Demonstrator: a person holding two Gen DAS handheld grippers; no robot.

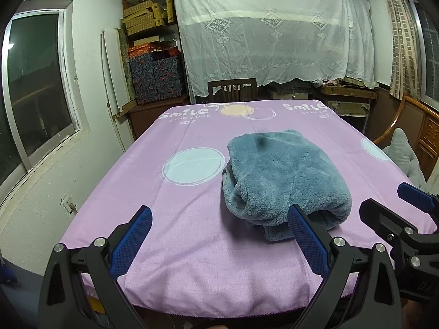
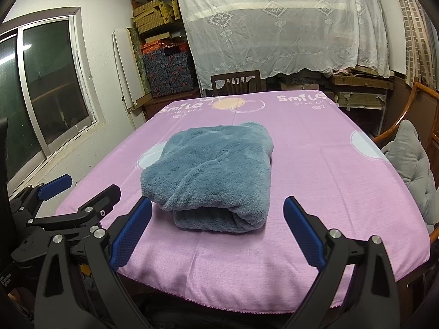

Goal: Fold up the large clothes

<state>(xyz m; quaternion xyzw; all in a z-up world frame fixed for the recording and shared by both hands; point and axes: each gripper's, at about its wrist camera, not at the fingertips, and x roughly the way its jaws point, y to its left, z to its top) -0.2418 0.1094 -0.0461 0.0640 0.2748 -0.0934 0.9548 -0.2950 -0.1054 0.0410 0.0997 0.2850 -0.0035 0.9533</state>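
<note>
Window (image 1: 35, 87), dark glass in a pale metal frame, sits in the white wall at far left.

Left gripper (image 1: 219, 242): black arms, blue cross-hatched rubber fingers (image 1: 131, 242) spread wide, released, nothing between them. It hovers over the near edge of the counter (image 1: 192, 260), apart from the garment; its right finger overlaps the garment's near-left corner in the left wrist view, contact cannot be told.

Counter is covered by a pink-lilac woven cloth printed with pale circles and "Smile" lettering.

Garment (image 2: 211, 172): blue-grey plush fleece, thick pile, folded into a compact, roughly rectangular bundle with rounded corners. It lies flat on the counter near the middle, a little toward the near side. Long axis runs near to far. A rolled fold with a layered open end faces the near edge; the far end is a smooth rounded edge.

Right gripper (image 2: 218, 234): same build, fingers (image 2: 301, 235) parted wide and released, holding nothing, just short of the garment's near end with the bundle centred between them.

Far side: a dark wooden chair (image 2: 236, 81), then white lace sheeting (image 2: 274, 27) draped over shelving. Grey cushion (image 2: 411, 159) at far right.
</note>
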